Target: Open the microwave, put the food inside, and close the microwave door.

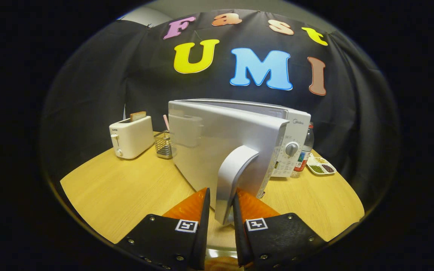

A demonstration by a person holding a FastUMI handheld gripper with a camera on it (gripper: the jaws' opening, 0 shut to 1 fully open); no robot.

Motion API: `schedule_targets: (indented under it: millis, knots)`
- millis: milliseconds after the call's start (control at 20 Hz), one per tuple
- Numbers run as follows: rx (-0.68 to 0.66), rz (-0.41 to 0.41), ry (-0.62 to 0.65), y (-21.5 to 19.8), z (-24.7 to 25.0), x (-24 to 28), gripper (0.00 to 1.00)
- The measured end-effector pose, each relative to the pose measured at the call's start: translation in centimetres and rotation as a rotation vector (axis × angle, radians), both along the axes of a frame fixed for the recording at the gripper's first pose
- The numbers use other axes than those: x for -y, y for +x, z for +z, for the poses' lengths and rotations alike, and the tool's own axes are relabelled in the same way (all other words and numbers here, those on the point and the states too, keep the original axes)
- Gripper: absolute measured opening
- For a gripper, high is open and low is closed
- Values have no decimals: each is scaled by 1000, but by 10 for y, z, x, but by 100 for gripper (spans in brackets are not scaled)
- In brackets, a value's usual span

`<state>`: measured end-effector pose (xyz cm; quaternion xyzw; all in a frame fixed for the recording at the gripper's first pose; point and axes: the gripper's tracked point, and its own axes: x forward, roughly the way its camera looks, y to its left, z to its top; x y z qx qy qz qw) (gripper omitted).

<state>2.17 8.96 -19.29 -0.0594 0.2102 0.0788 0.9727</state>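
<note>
Gripper view: gripper clasps microwave handle over wooden table.

Microwave stands mid-table, door swung out toward gripper. Door handle sits between gripper fingers, pressed from both sides. Toaster left of microwave, near table's far left edge. Wire basket between toaster and door. Bottle just right of microwave, divided dish beside it at far right edge.
</note>
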Motion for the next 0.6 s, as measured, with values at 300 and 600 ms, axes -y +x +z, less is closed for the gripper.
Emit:
schedule_targets:
  millis: [300,600]
  knots:
    - [-22,25,2,-29,-5,-47,44]
    - [-40,72,20,-56,-10,-99,54]
